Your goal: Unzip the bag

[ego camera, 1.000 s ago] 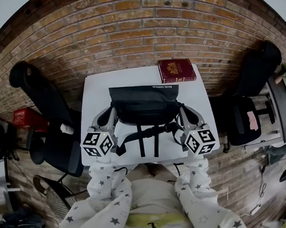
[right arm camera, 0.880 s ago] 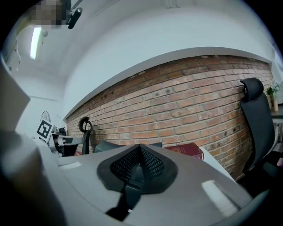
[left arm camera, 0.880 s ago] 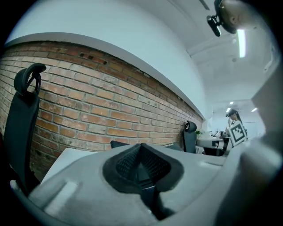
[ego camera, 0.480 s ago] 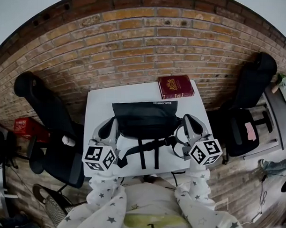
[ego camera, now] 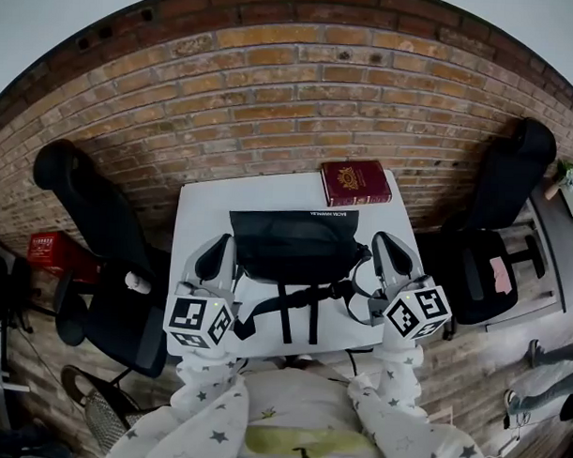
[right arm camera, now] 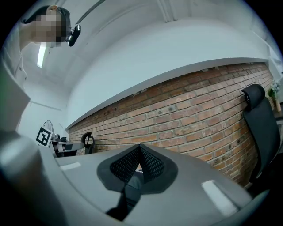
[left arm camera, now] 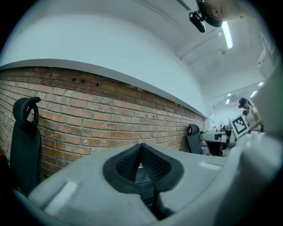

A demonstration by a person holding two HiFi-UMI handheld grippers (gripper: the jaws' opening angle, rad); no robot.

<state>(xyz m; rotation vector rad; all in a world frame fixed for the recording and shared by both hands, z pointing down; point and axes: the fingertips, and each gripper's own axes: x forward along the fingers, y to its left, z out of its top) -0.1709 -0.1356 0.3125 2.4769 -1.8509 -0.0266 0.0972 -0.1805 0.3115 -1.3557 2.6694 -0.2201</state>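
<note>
Two grippers flank the black bag (ego camera: 294,241) on the white table (ego camera: 198,206). The left gripper (ego camera: 218,252) is beside its left end and the right gripper (ego camera: 386,250) beside its right. Both are clenched on nothing, probably lining up to brace and unzip.

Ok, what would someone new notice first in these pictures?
A black bag lies in the middle of the white table, its straps trailing toward the near edge. The left gripper and right gripper flank it, and a red book sits at the table's far right corner.
</note>
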